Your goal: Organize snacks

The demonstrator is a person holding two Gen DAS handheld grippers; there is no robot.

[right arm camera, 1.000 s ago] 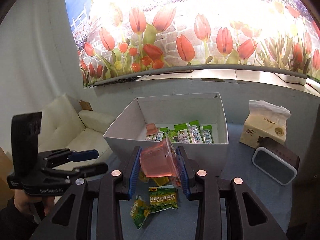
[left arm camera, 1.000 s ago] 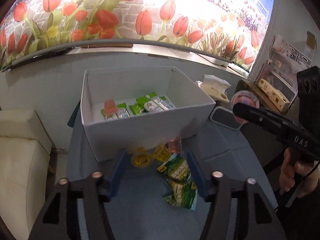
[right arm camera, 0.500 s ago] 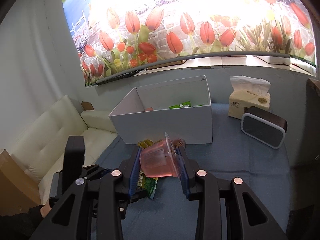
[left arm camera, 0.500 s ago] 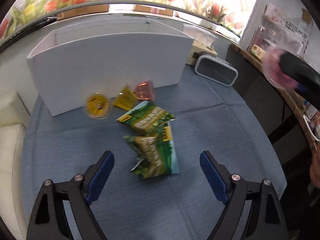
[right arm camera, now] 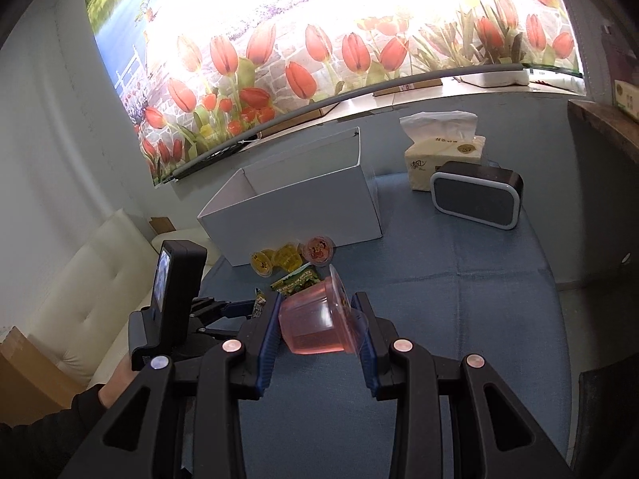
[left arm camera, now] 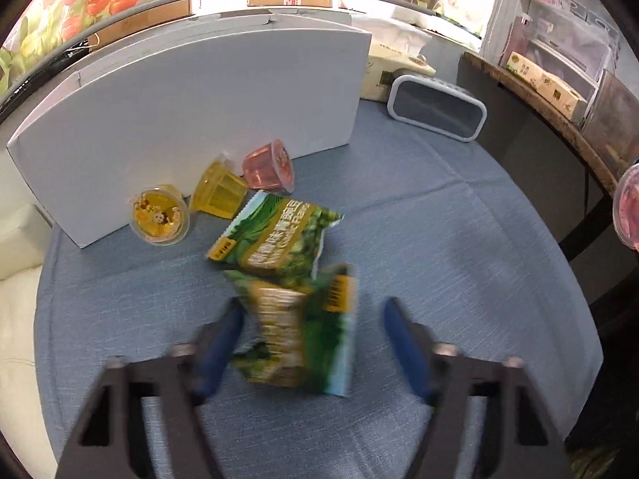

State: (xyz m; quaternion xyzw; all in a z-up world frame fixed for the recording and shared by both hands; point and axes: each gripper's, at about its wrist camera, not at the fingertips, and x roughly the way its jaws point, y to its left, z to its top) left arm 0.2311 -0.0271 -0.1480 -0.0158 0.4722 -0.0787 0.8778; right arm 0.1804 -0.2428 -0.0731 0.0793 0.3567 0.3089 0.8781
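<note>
A blue cloth-covered desk (left arm camera: 459, 239) fills the foreground of both views, with a cream sofa (right arm camera: 88, 287) at its left side and a white wall behind carrying a bright tulip mural (right arm camera: 319, 40). Nearest the left camera, the left tongs (left arm camera: 311, 339) point steeply down at the cloth and are closing, their blue pads either side of a green snack packet (left arm camera: 303, 335) that sits between them; the blur hides whether the pads press on it yet. The right tongs (right arm camera: 317, 325) are clenched on a pink jelly cup (right arm camera: 315, 323), held tipped on its side above the desk with its foil lid toward the right pad. In the right view the left tongs appear as a black tool gripped by a person's hand (right arm camera: 116, 379) in a dark sleeve. Just beyond the first packet, a second green snack packet (left arm camera: 275, 235) lies flat, its corner overlapping it. Behind that, three more cups crowd the base of the box: a yellow jelly cup (left arm camera: 159, 219) showing its lid, a second yellow cup (left arm camera: 219, 193) tipped over, and a second pink cup (left arm camera: 269, 167) on its side. The white cardboard box (left arm camera: 191, 119) stands open behind them, its front wall touching the cups. Further right sit a dark speaker (right arm camera: 475, 199) with a pale rim and, behind it, a tissue pack (right arm camera: 443, 151).
</note>
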